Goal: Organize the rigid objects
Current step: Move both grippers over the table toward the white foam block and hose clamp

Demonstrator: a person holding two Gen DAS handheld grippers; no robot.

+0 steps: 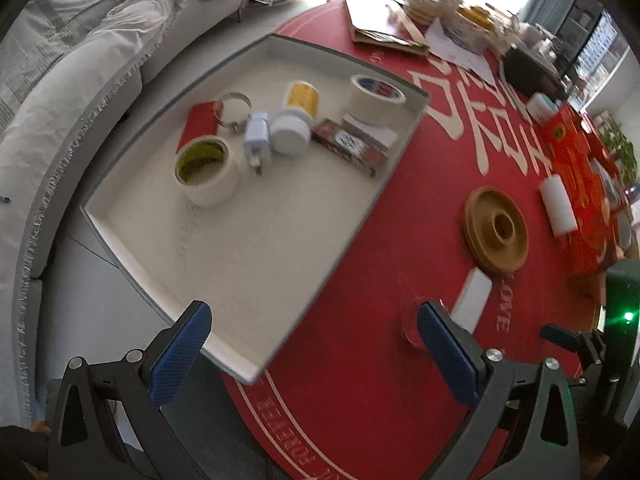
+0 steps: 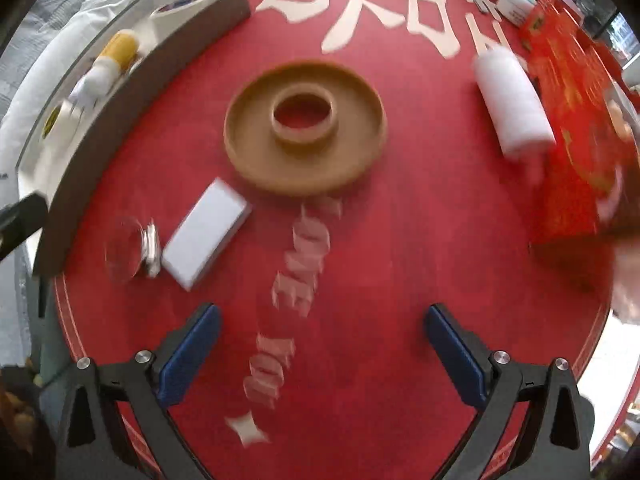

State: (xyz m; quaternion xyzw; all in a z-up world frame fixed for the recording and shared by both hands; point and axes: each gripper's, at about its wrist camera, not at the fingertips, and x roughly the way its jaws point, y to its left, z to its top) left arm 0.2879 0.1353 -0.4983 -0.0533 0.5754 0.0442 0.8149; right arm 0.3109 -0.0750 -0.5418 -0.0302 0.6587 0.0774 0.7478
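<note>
A shallow white tray (image 1: 280,240) sits on the red round table and holds two tape rolls (image 1: 206,170), a yellow bottle with a white cap (image 1: 294,118), a white plug adapter (image 1: 257,140), a metal clamp, a red card and a red box (image 1: 352,146). On the table lie a brown ring-shaped dish (image 2: 306,128), a white flat box (image 2: 206,232), a small clear glass item (image 2: 128,252) and a white cylinder (image 2: 514,104). My left gripper (image 1: 312,328) is open over the tray's near corner. My right gripper (image 2: 322,334) is open above the table, empty.
A red gift box (image 2: 576,120) stands at the table's right side. A white jar (image 2: 516,4), papers and containers crowd the far side (image 1: 420,12). A grey sofa (image 1: 60,100) runs along the left of the table.
</note>
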